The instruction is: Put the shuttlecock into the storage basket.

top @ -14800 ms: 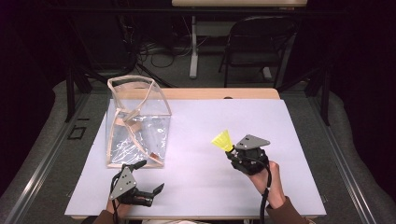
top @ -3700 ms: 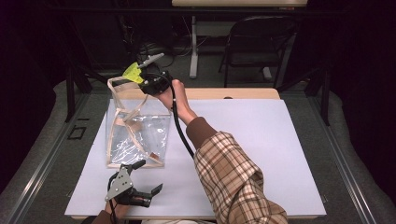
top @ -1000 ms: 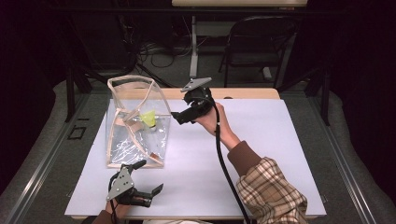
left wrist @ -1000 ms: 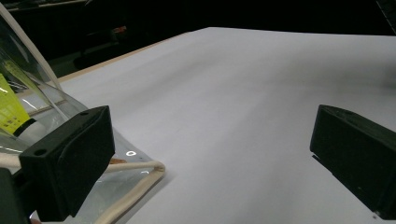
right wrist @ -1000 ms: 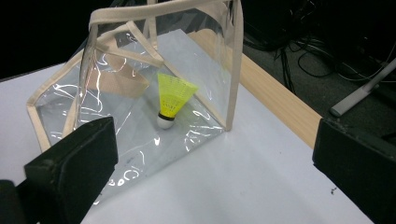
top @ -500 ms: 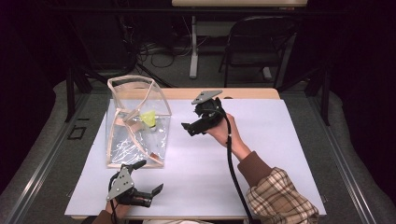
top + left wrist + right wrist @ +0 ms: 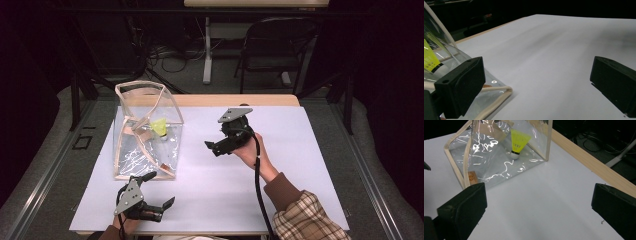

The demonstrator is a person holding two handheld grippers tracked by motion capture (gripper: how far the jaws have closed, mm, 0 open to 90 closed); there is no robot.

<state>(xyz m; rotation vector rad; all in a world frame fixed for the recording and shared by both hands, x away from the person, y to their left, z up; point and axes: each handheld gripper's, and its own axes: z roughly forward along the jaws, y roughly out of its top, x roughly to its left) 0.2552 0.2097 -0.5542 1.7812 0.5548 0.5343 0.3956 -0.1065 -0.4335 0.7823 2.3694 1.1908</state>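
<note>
Shuttlecock point(image 7: 159, 127) sits inside the clear bag point(image 7: 145, 132) at the left of the bench point(image 7: 300, 165), cork end down on the bag's floor, yellow skirt up. From my right gripper view it stands near the bag's far corner, upright or close to it, touching nothing but the bag. I judge the main job done: the shuttlecock is in the bag and neither gripper holds anything. What may be left is pulling my hands back or closing the bag, though I cannot tell if that is wanted.

Starting at the left, my left gripper point(image 7: 152, 192) rests low at the near edge of the bench, just in front of the bag's near corner. Its jaws stand wide apart with only bare white bench between them; in its own view one jaw lies just beside the bag's trimmed edge point(image 7: 496, 98), and I cannot tell if it touches. My left hand lies under the gripper, barely in sight at the bottom edge.

Moving right, my right gripper point(image 7: 216, 146) is held up above the middle of the bench, well apart from the bag, jaws pointing left and down toward it. Those jaws are also spread wide and empty. My right hand point(image 7: 250, 150) wraps the body from behind, the wrist bent, the plaid sleeve point(image 7: 305, 220) running in from the lower right, the cable point(image 7: 258, 175) trailing down along the forearm.
</note>
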